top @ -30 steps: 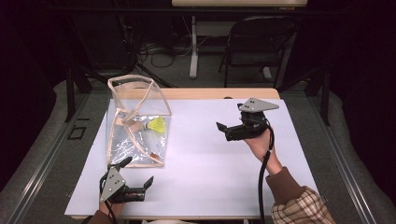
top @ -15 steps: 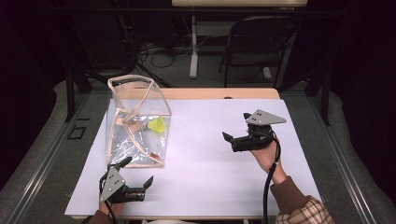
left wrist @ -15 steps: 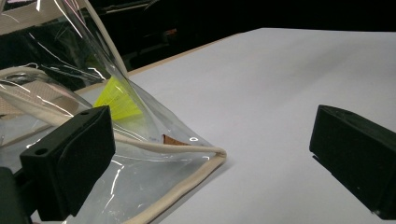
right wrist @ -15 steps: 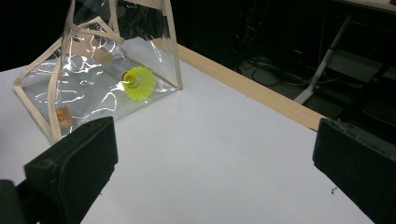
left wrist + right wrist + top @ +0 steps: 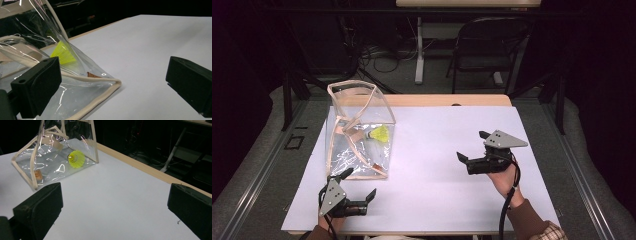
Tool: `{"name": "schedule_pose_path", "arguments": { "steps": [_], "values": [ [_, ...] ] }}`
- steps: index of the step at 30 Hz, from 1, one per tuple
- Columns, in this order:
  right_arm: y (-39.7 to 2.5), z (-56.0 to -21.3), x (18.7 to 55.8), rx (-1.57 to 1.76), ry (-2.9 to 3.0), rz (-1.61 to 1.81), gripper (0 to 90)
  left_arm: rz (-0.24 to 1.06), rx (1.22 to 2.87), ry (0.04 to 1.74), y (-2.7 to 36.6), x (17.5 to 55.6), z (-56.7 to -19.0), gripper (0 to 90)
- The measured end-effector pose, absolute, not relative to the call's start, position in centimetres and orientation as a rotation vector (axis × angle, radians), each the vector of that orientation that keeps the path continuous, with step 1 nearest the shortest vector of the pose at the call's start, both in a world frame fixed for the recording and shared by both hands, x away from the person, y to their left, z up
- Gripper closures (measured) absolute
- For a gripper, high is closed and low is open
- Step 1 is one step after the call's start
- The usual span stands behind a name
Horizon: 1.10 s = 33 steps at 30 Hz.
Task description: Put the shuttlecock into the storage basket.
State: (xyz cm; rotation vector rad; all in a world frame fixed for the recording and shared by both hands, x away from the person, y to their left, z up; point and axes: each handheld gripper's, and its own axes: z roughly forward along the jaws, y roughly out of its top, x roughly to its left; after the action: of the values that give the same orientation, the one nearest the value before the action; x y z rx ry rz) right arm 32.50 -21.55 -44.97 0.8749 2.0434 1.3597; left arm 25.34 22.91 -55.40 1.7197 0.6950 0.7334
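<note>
Clear bag [image 5: 359, 135] held yellow shuttlecock [image 5: 381, 133]. Left gripper [image 5: 360, 189] jaws wide apart, empty, bag corner just ahead. Right gripper [image 5: 472, 147] jaws wide, empty, bag far ahead.

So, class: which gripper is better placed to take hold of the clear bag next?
Probably the left gripper: open, just beside the bag's near corner, one jaw at its trim. The right gripper, also open, sits farther off across bare table.
</note>
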Motion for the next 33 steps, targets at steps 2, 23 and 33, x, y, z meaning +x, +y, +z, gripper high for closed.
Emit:
{"name": "schedule_pose_path", "arguments": {
  "steps": [2,23,33],
  "values": [
    [-21.7,-45.2,32.1,0.873,2.043,1.359,0.0,0.733,1.719,0.697,22.9,25.4,-55.4,0.1],
    [-22.7,-48.5,29.2,0.817,2.053,1.386,0.0,0.736,1.720,0.700,22.9,25.4,-55.4,0.1],
    [-23.5,-49.5,28.1,0.785,2.030,1.393,0.0,0.737,1.723,0.701,22.9,25.4,-55.4,0.1]
  ]
}}
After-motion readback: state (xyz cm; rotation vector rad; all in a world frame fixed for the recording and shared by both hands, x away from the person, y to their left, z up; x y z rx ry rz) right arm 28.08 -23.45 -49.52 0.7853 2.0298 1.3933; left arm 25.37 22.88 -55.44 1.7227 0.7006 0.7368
